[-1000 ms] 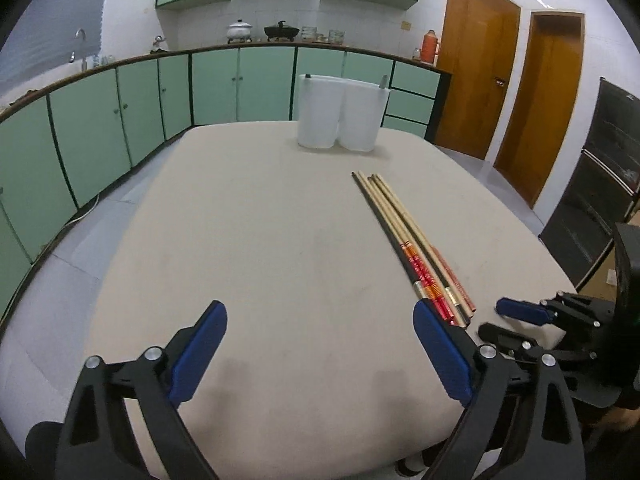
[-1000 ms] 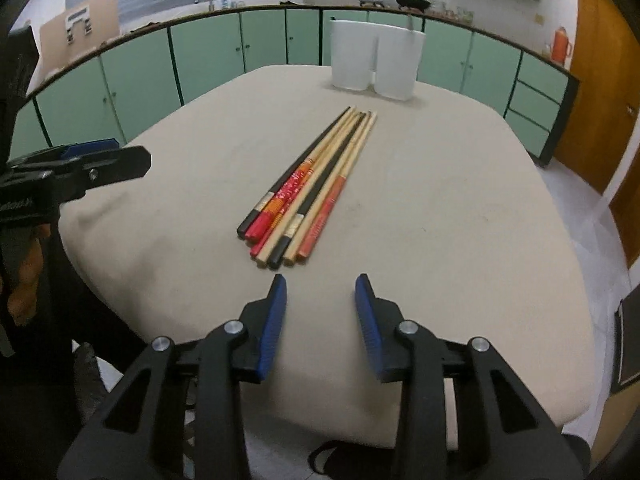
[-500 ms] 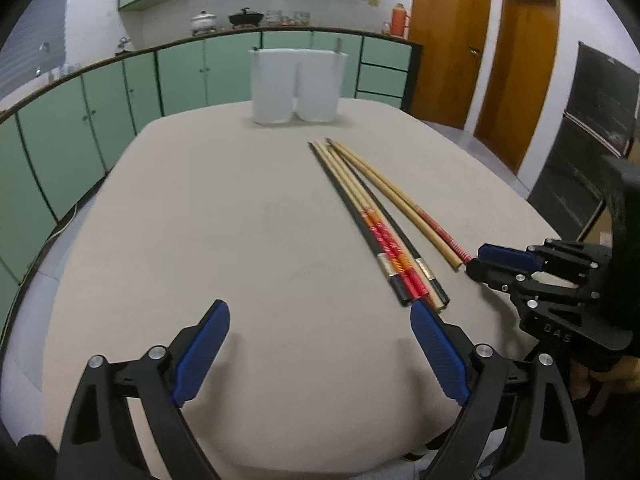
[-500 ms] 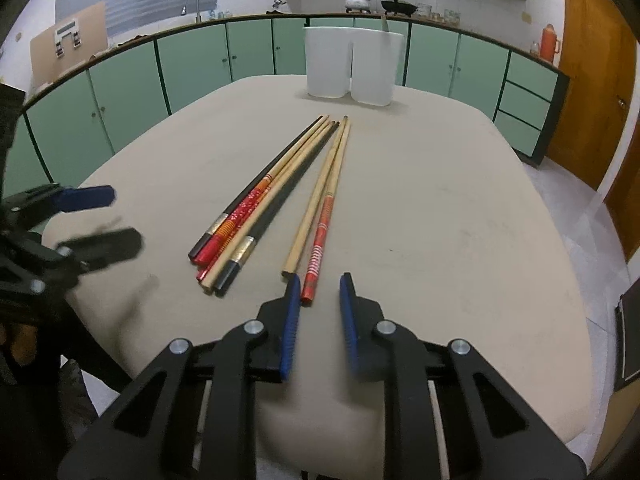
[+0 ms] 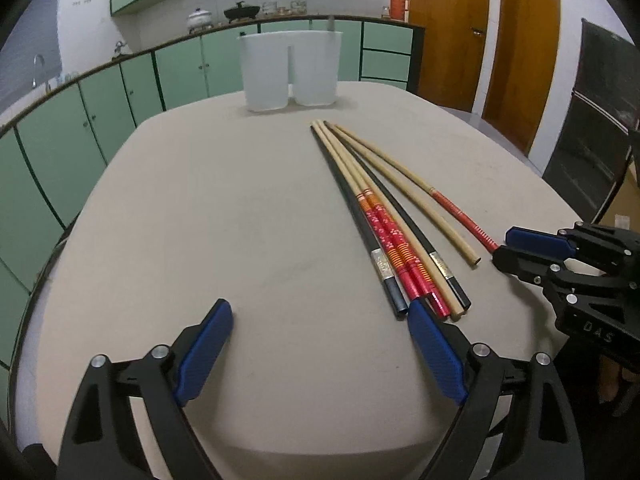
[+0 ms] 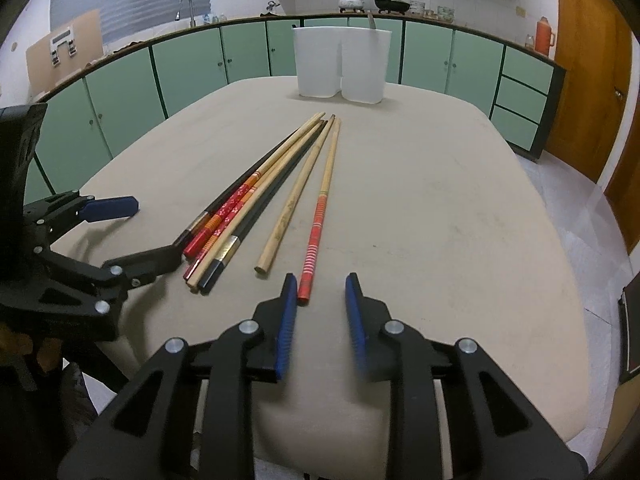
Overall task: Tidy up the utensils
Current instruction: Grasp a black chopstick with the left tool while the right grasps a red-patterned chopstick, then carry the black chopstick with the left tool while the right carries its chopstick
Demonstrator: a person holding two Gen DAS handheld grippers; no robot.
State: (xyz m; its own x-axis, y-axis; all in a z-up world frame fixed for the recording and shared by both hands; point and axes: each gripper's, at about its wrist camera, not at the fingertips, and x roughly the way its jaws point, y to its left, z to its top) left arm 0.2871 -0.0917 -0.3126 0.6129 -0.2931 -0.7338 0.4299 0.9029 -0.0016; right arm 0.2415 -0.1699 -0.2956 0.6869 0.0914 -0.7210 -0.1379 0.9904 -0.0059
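Note:
Several long chopsticks lie on the beige table (image 5: 240, 240). A bundle with red and black handles (image 5: 394, 248) (image 6: 236, 216) lies beside a plain wooden stick (image 6: 296, 196) and a red-handled stick (image 5: 464, 220) (image 6: 318, 220). My left gripper (image 5: 320, 344) is wide open and empty, its right finger at the bundle's near ends. My right gripper (image 6: 320, 312) is open and empty, its left finger beside the red-handled stick's near end; it also shows in the left wrist view (image 5: 516, 246). Two white holders (image 5: 290, 72) (image 6: 342, 64) stand at the table's far edge.
Green kitchen cabinets (image 6: 192, 64) curve behind the table, with pots on the counter (image 6: 352, 0). Wooden doors (image 5: 448, 28) stand at the right. The table's rounded near edge lies just under both grippers.
Both grippers have moved forward to the chopsticks' near ends. The plain and red-handled sticks have been spread away from the bundle. My right gripper narrowed half a second ago and has opened wider since.

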